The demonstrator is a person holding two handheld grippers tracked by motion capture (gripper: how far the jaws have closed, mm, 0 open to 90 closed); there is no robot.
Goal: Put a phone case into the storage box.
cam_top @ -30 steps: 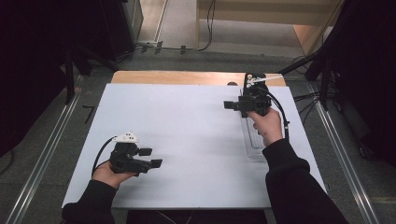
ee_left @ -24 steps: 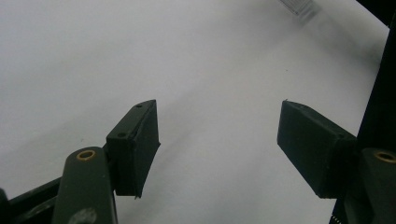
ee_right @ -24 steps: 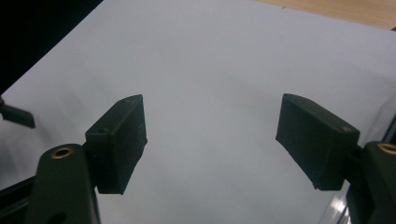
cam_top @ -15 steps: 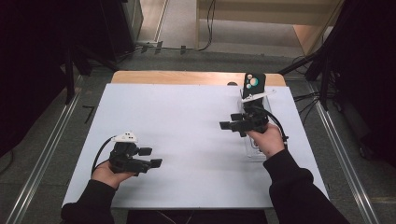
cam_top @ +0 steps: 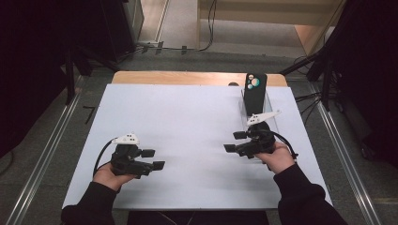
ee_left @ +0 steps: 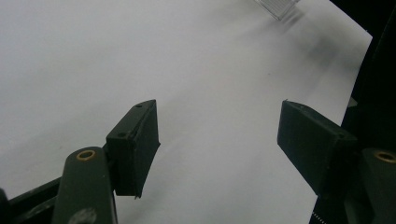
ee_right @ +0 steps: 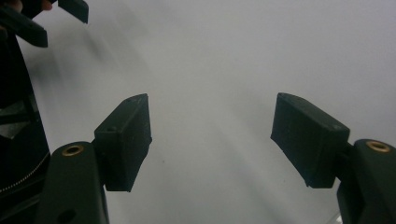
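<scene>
A black phone (cam_top: pixel 255 87) stands upright in a clear stand (cam_top: pixel 268 115) at the back right of the white table (cam_top: pixel 187 112). My right gripper (cam_top: pixel 234 141) hovers in front of that stand, pointing left, open; its jaws have just been closing a little with nothing between them. In the right gripper view the open gripper (ee_right: pixel 210 140) looks over bare white tabletop (ee_right: pixel 224 60). My left gripper (cam_top: pixel 153 159) rests near the front left, pointing right, open and empty. In the left gripper view the gripper (ee_left: pixel 217 140) faces the tabletop, with a corner of the clear stand (ee_left: pixel 278 7) far off.
A wooden strip (cam_top: pixel 187 78) borders the table's far edge. Metal rails (cam_top: pixel 51 140) run along both sides on the floor. The left gripper's jaws (ee_right: pixel 46 18) appear at the top left of the right gripper view.
My right gripper has drawn back from the phone toward the near edge, leaving the phone standing in its stand. The left hand has stayed put.
</scene>
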